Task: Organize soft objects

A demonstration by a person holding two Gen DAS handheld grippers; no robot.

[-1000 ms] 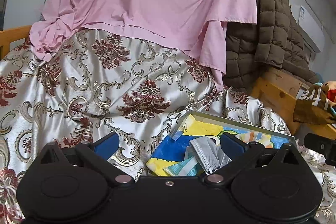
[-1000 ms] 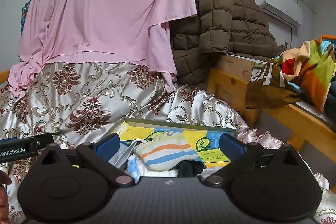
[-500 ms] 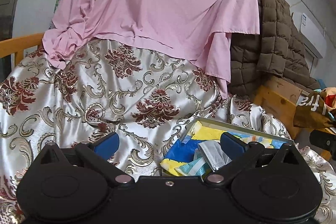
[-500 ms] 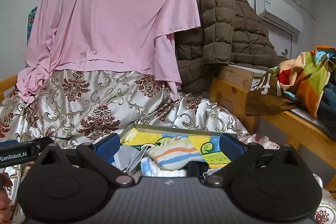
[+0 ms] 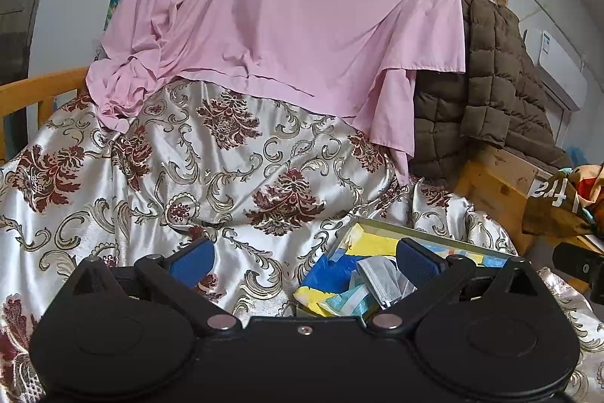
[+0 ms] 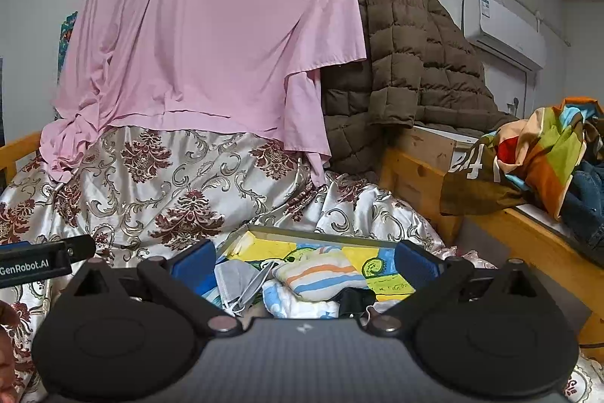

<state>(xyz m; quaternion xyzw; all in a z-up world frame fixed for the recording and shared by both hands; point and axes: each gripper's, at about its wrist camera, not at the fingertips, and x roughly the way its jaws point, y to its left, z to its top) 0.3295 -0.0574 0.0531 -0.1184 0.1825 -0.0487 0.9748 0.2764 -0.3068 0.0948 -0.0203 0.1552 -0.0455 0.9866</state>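
Note:
A shallow box [image 6: 313, 235] with a yellow and blue cartoon lining lies on the floral satin cover. Inside it rest a striped folded cloth [image 6: 319, 276], a grey face mask [image 6: 238, 280], a pale blue patterned cloth [image 6: 292, 301] and a dark item [image 6: 355, 299]. My right gripper [image 6: 304, 261] hangs open just above and in front of these, holding nothing. In the left wrist view the same box [image 5: 426, 237] sits low right, with the mask [image 5: 381, 280] visible. My left gripper [image 5: 304, 261] is open and empty, hovering over the cover beside the box's left edge.
The silver and maroon satin cover [image 5: 188, 176] drapes the bed. A pink sheet [image 6: 211, 36] and a brown quilted coat [image 6: 415, 70] hang behind. A wooden frame [image 6: 419, 176] with colourful clothes [image 6: 540, 153] stands at the right. The left gripper's body [image 6: 37, 261] shows at the right view's left edge.
Both grippers have drawn back and tilted upward, so the box sits lower and smaller in each view. Both stay open and empty.

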